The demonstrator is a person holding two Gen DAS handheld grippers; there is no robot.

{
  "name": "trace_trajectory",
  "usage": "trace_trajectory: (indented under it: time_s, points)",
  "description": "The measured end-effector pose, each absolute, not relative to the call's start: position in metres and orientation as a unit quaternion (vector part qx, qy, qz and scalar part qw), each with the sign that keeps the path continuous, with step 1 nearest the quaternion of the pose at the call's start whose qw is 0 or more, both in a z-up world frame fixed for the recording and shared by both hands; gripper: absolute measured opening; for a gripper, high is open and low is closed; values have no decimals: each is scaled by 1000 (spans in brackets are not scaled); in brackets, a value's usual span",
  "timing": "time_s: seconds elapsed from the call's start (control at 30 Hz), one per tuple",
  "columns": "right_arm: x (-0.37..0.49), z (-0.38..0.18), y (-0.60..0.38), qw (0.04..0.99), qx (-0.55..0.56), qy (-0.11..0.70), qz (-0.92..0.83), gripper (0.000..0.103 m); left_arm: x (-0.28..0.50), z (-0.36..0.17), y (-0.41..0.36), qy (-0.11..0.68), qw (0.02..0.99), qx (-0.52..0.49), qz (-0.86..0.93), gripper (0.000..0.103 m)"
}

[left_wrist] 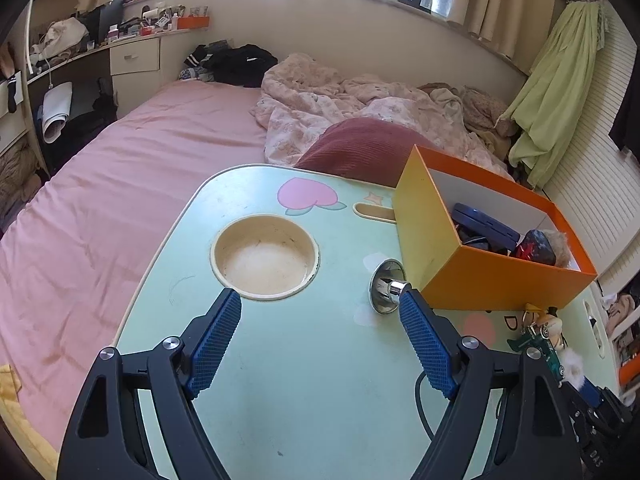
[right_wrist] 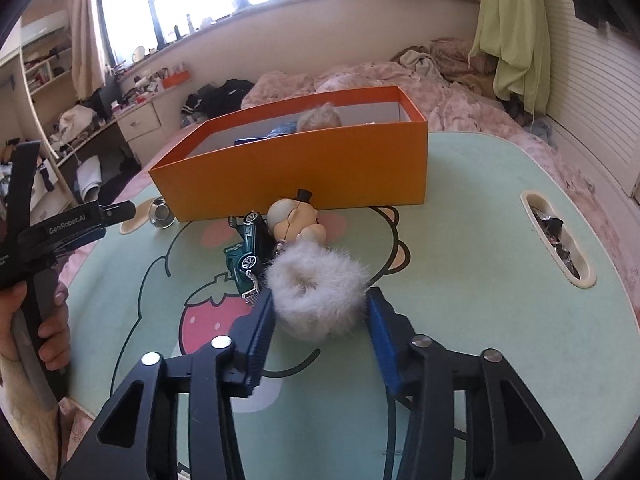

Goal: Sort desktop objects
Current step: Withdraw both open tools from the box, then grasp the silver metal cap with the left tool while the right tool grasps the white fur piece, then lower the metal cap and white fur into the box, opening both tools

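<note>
The mint-green lap table [right_wrist: 480, 208] fills the lower frame of the right wrist view, its curved rim running along the right side and a slot cut-out [right_wrist: 556, 236] near that edge. Wide bare surface lies right of centre, between the slot and the clutter. The orange box [right_wrist: 304, 176] sits across the upper middle, open-topped, its long wall facing us, with things already inside. Just in front of that wall lie a small doll figure [right_wrist: 292, 216] and a green toy car [right_wrist: 246, 248], touching each other. Lower centre, the right gripper [right_wrist: 320, 312] has its blue pads pressed into either side of a fluffy white scrunchie [right_wrist: 316, 296], which lies just beside the car. In the left wrist view the left gripper [left_wrist: 320, 312] stands wide apart with nothing between the pads, over open tabletop. A round cup recess [left_wrist: 264, 256] sits upper left of it, and a shiny metal funnel-shaped piece [left_wrist: 386, 286] lies by the right fingertip, close to the box corner.
</note>
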State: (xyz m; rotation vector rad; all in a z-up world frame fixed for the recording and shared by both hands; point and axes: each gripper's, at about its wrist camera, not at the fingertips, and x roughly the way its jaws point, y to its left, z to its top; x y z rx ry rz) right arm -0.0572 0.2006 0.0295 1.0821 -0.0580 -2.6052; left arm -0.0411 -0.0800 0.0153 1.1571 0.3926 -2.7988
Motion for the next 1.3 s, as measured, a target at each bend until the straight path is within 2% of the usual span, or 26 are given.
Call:
trace_trajectory:
  time_s: [0.27, 0.5, 0.53, 0.6, 0.63, 0.67, 0.7, 1.13, 1.3]
  points:
    - [-56, 30, 216, 168, 369, -68, -912, 34, -62, 9, -64, 115, 28, 396, -911, 81]
    - [-56, 30, 211, 172, 372, -65, -910, 35, -78, 6, -50, 84, 29, 410, -908, 80]
    - [-56, 30, 211, 172, 372, -66, -910, 35, -78, 6, -49, 81, 24, 412, -907, 78]
    - [-55, 30, 210, 172, 372, -66, -910, 35, -79, 4, -47, 79, 10, 420, -904, 56]
    - [-55, 30, 210, 172, 372, -66, -910, 35, -80, 2, -47, 82, 1, 426, -901, 50]
    - [-55, 30, 209, 172, 372, -65, -910, 35, -81, 0, -47, 84, -5, 431, -899, 37]
    - [-54, 30, 209, 172, 372, -65, -910, 35, -82, -2, -47, 87, -10, 437, -895, 32]
    - [-57, 33, 212, 180, 372, -76, -908, 35, -41, 39, -41, 102, -43, 359, -927, 31]
    - [-60, 61, 219, 163, 330, -70, -927, 35, -35, 62, -27, 128, -72, 318, -937, 31]
